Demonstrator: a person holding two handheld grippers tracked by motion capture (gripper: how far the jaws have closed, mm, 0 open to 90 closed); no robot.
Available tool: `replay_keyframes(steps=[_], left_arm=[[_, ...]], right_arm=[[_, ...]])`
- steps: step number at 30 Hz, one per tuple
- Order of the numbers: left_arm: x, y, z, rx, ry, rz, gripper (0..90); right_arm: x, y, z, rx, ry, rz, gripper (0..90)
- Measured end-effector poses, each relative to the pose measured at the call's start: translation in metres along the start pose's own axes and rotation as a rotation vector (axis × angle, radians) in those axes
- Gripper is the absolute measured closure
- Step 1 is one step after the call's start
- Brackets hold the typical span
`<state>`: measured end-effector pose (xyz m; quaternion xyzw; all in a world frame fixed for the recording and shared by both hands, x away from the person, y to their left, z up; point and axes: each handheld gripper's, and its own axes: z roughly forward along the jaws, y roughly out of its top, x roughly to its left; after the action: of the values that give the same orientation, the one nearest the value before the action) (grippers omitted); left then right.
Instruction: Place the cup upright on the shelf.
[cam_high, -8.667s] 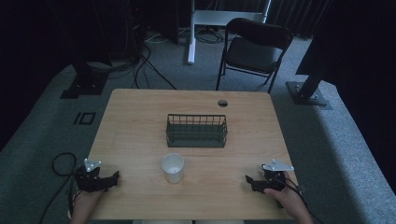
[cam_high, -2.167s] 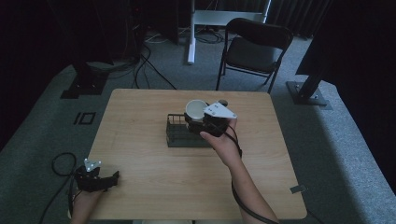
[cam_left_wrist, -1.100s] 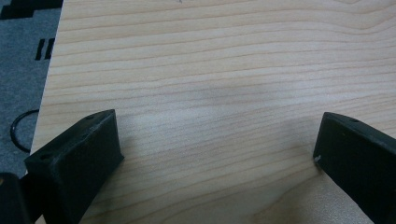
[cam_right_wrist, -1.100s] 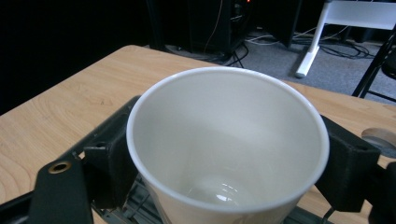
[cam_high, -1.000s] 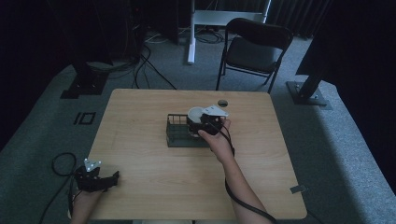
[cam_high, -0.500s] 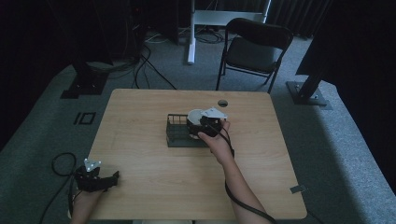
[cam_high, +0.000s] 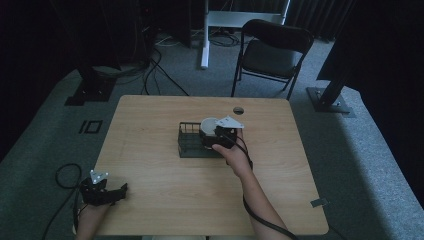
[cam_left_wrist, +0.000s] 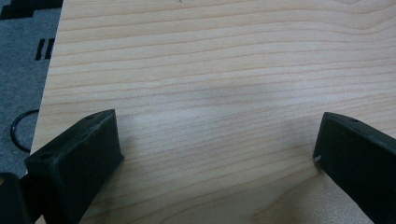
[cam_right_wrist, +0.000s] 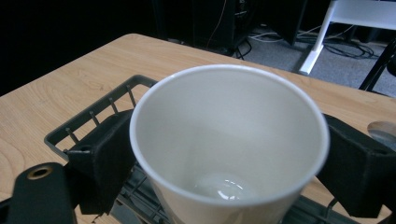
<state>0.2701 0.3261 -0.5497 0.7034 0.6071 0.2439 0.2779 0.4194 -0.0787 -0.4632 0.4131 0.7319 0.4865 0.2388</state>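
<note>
One white paper cup (cam_right_wrist: 229, 144), upright, empty, clamped between the two black jaws of the right gripper (cam_right_wrist: 224, 158), one jaw touching each side of the wall. Held over the right end of a dark wire-mesh rectangular basket (cam_right_wrist: 93, 123), base down among the wires; whether resting on the basket floor, cannot tell. In the high view, same cup (cam_high: 209, 125) at the basket's (cam_high: 190, 145) right end, just ahead of the right gripper (cam_high: 223, 136).

Progress, as a judgement: cup carried to the basket, placement nearly done; remaining, to part the jaws and draw back.

One left gripper (cam_left_wrist: 215, 154), jaws wide apart, holding nothing, low over bare wood at the near left corner; seen from above (cam_high: 102, 192), well apart from the basket.

Surface: one light wooden table (cam_high: 150, 165), with round cable hole (cam_high: 238, 110) beyond the right gripper. Room: grey carpet, black folding chair (cam_high: 272, 50) beyond the far edge, dark stands and loose cables around.
</note>
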Motion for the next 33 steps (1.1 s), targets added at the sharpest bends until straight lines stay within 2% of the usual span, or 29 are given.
replay_keyframes(steps=[8, 12, 14, 21, 33], left_arm=[[0.000, 0.000, 0.000, 0.000, 0.000, 0.000, 0.9], [0.000, 0.000, 0.000, 0.000, 0.000, 0.000, 0.9], [0.000, 0.000, 0.000, 0.000, 0.000, 0.000, 0.9], [0.000, 0.000, 0.000, 0.000, 0.000, 0.000, 0.9], [0.000, 0.000, 0.000, 0.000, 0.000, 0.000, 0.9]], right_arm=[[-0.001, 0.000, -0.009, 0.001, 0.005, -0.017, 12.1], [0.000, -0.002, -0.015, 0.001, 0.022, -0.009, 12.1], [0.001, -0.002, -0.018, 0.000, 0.016, -0.024, 12.1], [-0.004, -0.006, -0.028, -0.003, 0.010, -0.014, 12.1], [-0.014, -0.018, -0.045, -0.012, -0.011, -0.027, 12.1]])
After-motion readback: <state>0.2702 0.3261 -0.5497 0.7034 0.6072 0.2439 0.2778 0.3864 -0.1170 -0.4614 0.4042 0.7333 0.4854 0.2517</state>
